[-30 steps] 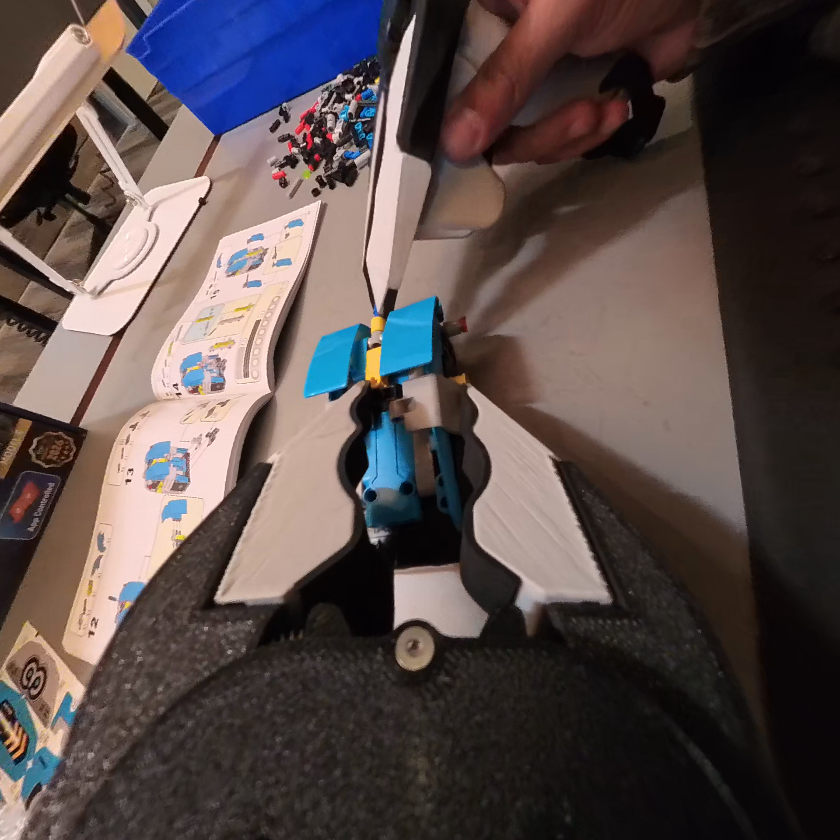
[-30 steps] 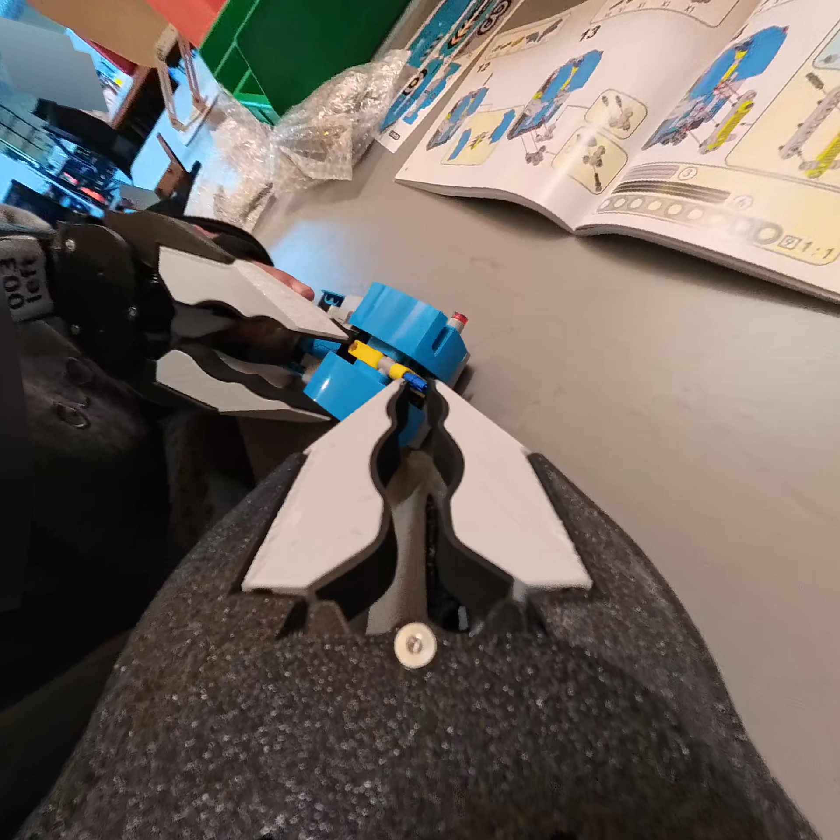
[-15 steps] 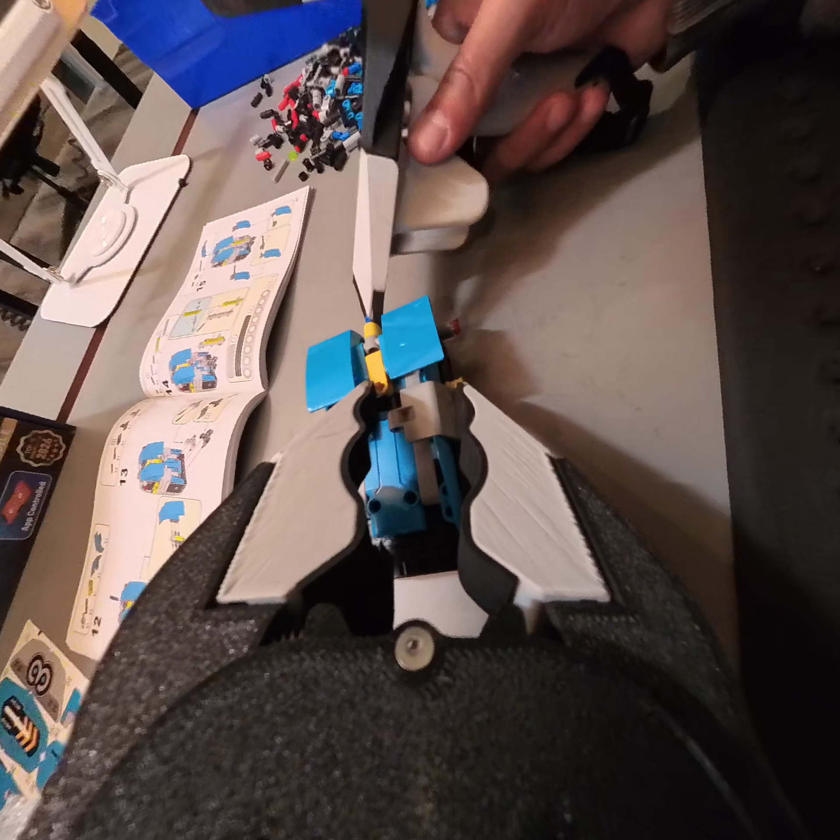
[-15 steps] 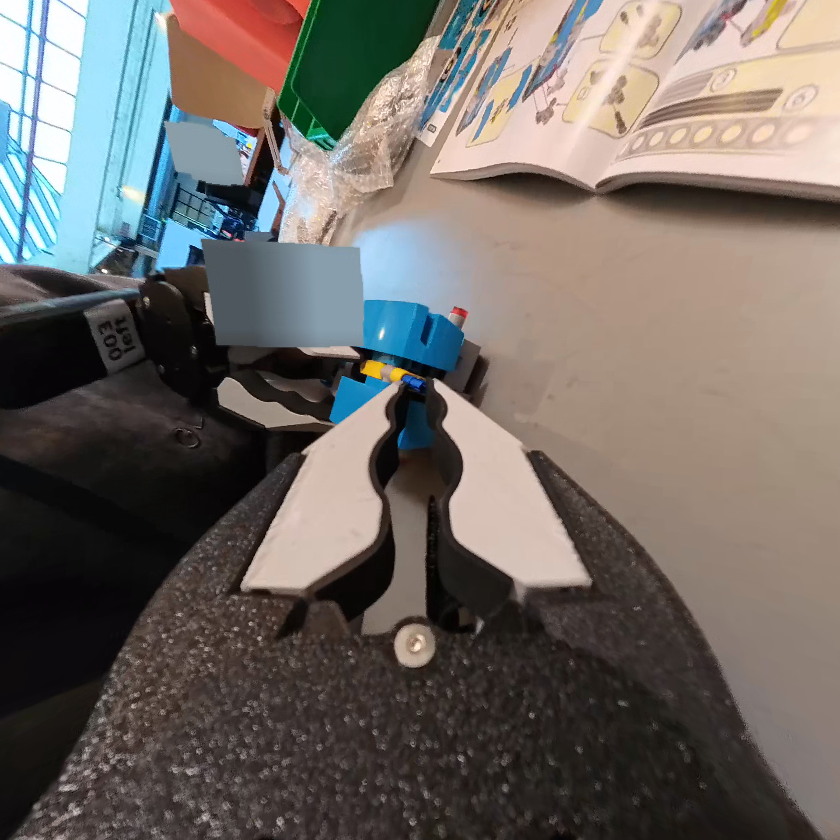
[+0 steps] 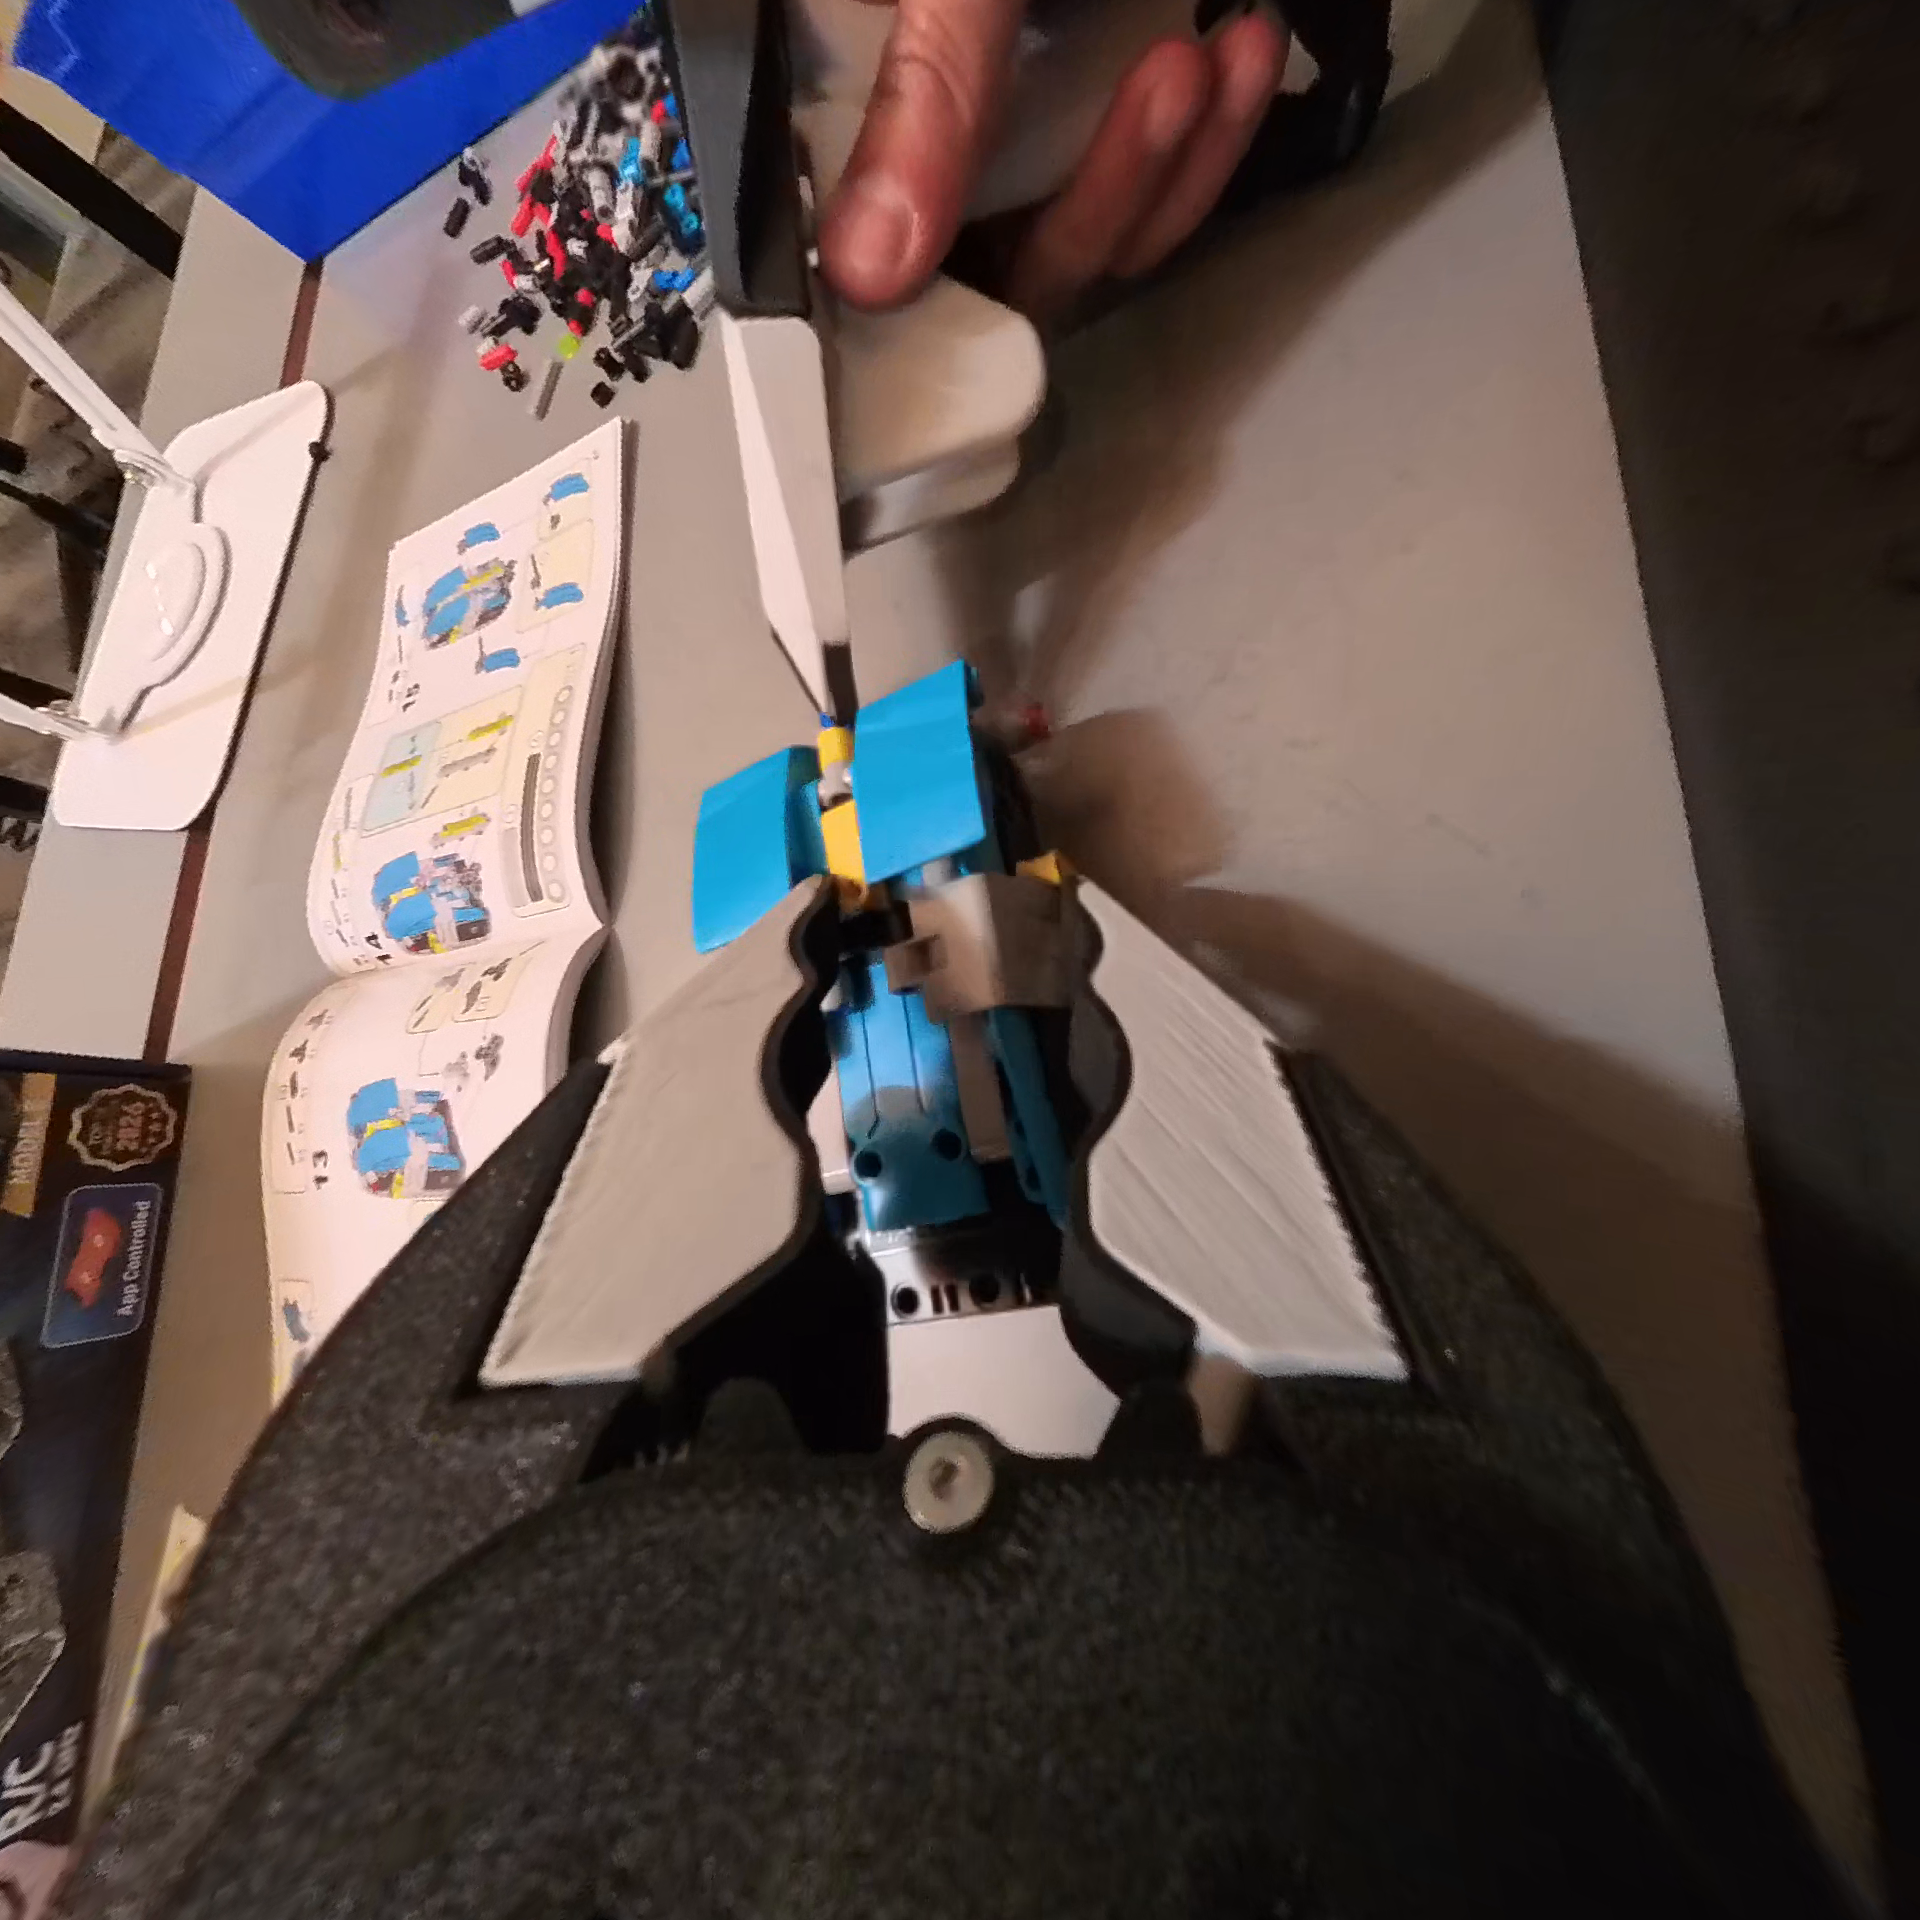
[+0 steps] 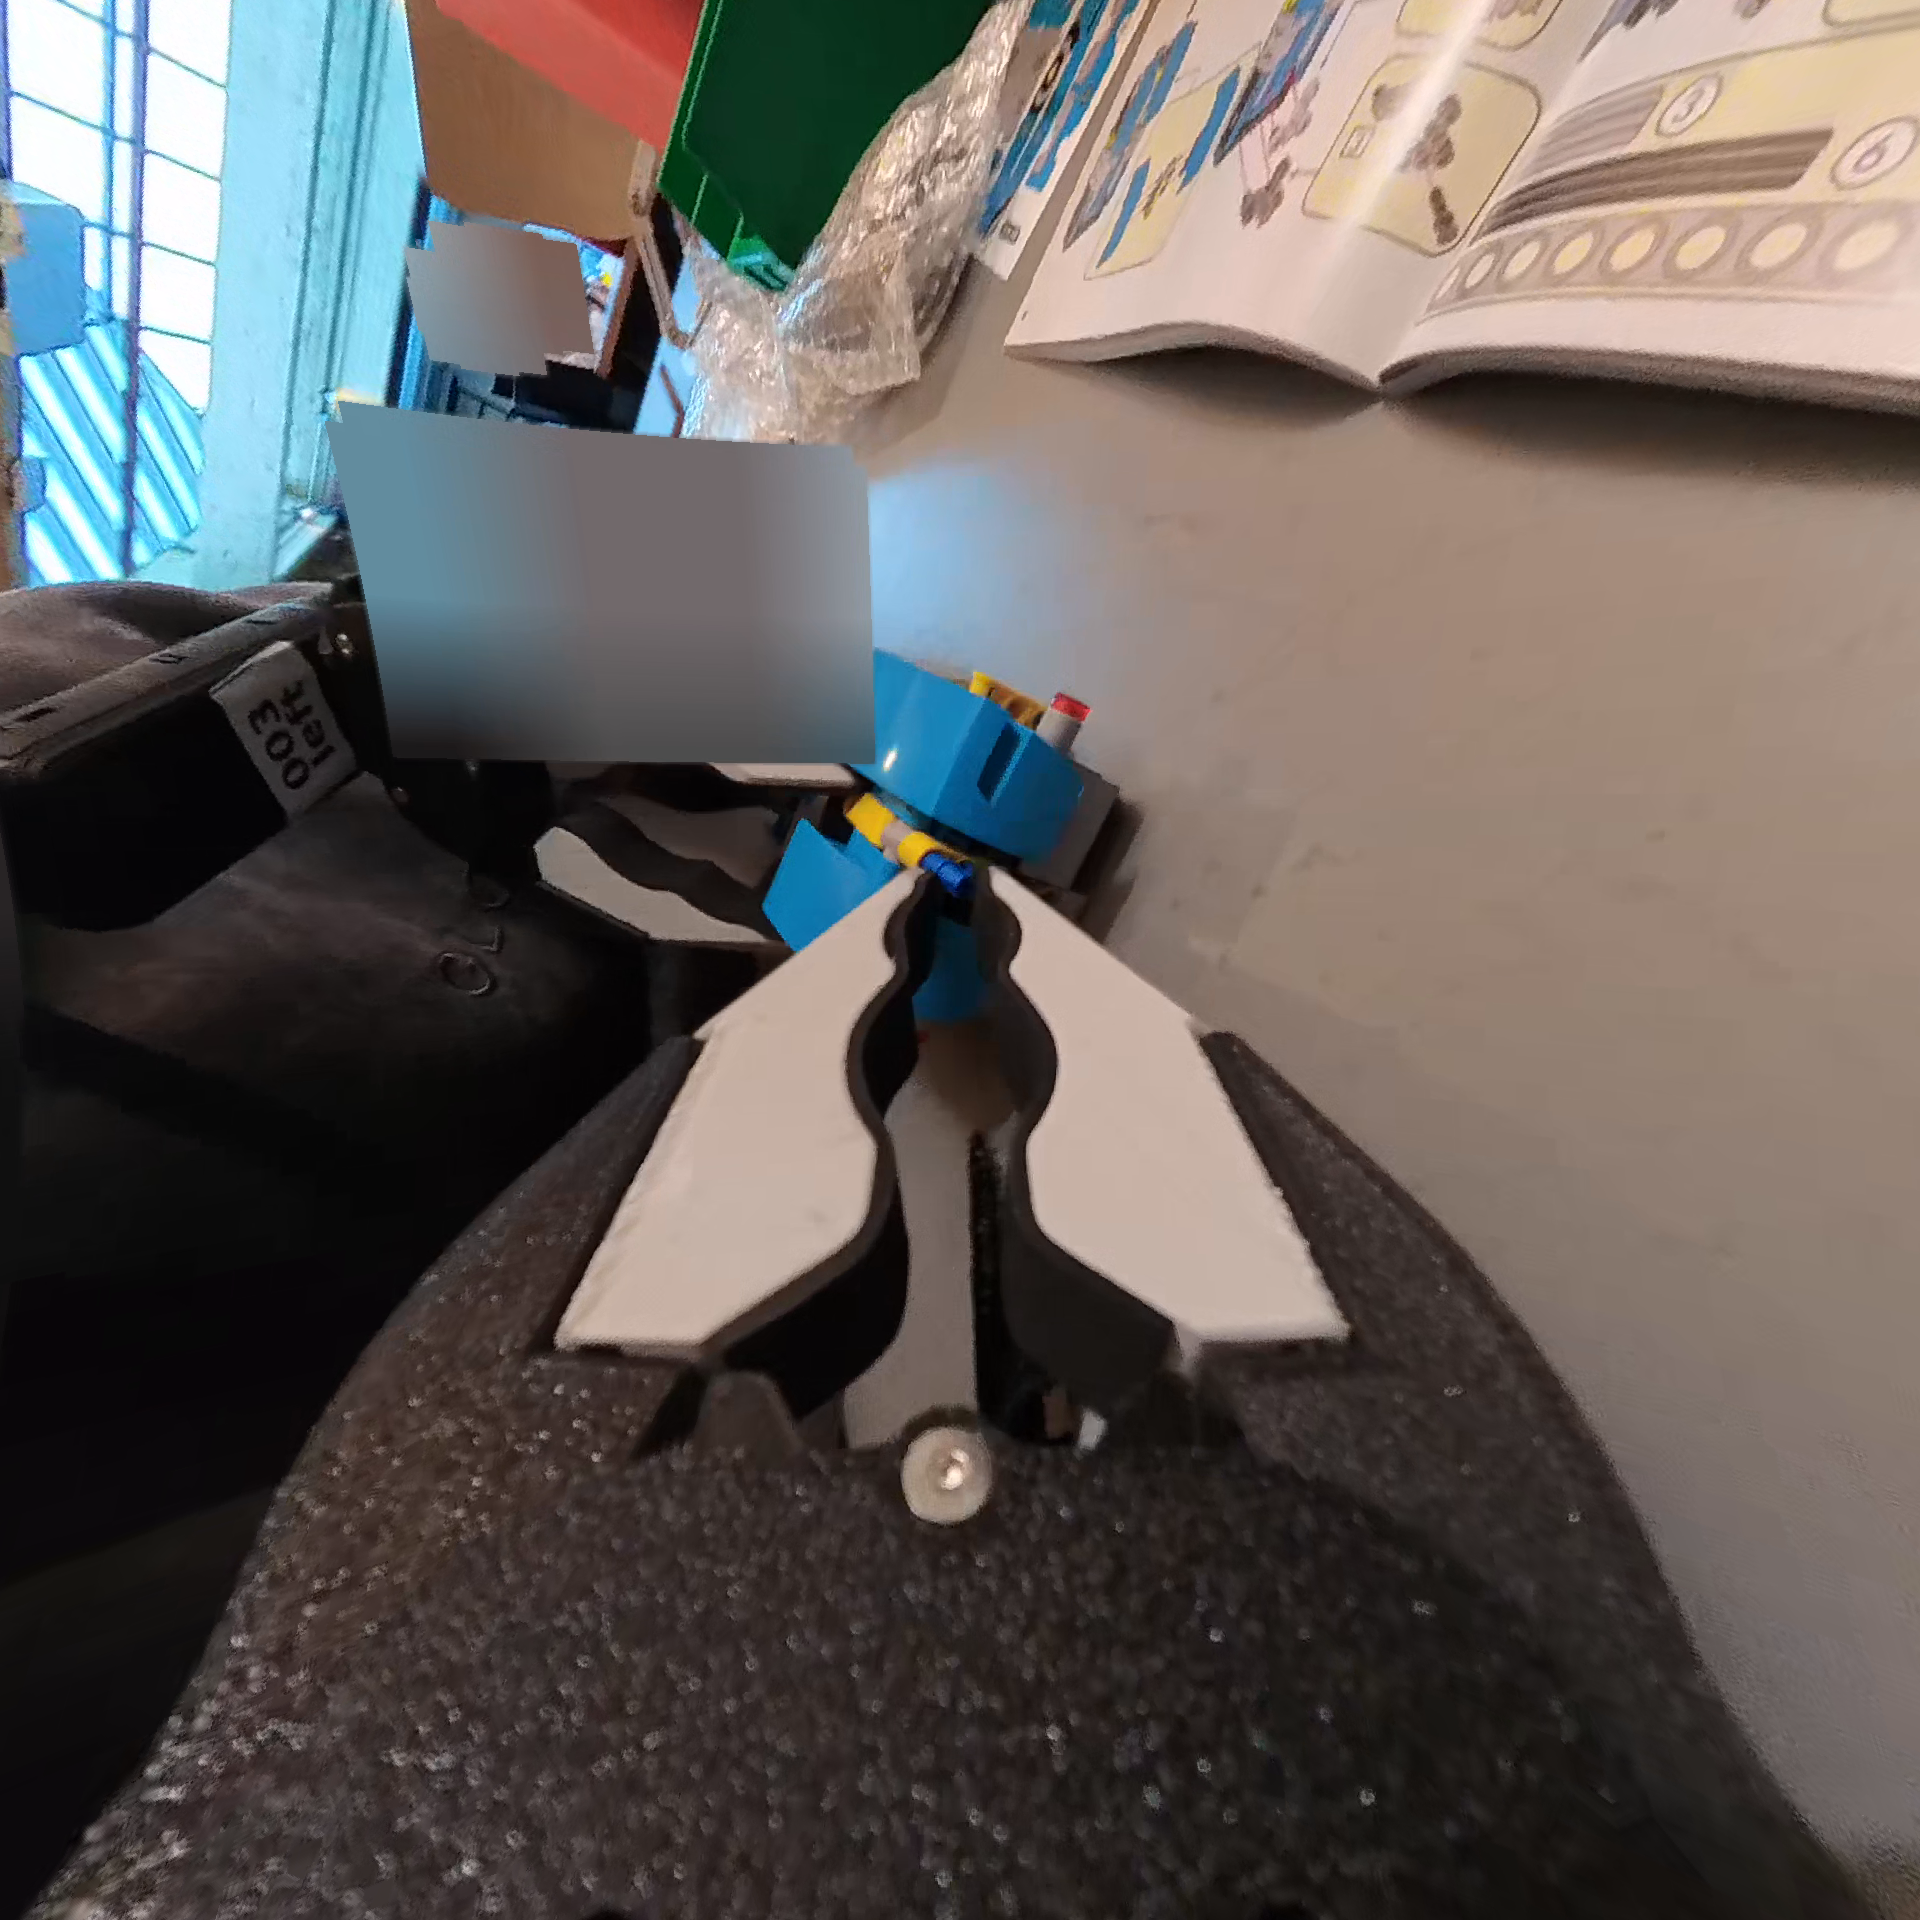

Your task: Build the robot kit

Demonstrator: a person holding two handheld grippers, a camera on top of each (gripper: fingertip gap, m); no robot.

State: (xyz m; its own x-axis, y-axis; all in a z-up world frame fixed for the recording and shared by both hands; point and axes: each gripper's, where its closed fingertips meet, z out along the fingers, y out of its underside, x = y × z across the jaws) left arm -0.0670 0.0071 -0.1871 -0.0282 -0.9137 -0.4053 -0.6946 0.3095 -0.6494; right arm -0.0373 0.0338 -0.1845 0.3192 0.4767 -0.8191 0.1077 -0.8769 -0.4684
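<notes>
A small blue brick-built model (image 5: 914, 800) with grey and yellow parts sits between the fingers of my left gripper (image 5: 940, 904), which is shut on its body just above the grey table (image 5: 1299, 623). My right gripper (image 6: 951, 883) comes in from the far side. Its tips pinch a small dark blue pin (image 6: 948, 871) at the end of a yellow and grey axle between the model's two blue curved panels (image 6: 966, 769). In the left wrist view the right gripper's fingers (image 5: 795, 582) meet the axle, held by a person's hand (image 5: 935, 135). The left gripper's fingers (image 6: 644, 873) show in the right wrist view.
An open instruction booklet (image 5: 468, 831) lies left of the model and also shows in the right wrist view (image 6: 1558, 208). A pile of small loose parts (image 5: 592, 270), a blue bin (image 5: 312, 125), a white stand base (image 5: 177, 623), a dark box (image 5: 73, 1247), a green bin (image 6: 810, 125) and crumpled plastic (image 6: 831, 291) lie around. Some 5 centimetres of space lies between my two pairs of fingers.
The right gripper has tilted lower toward the table while keeping its tips on the pin. The left gripper keeps its hold on the model, which has turned slightly.
</notes>
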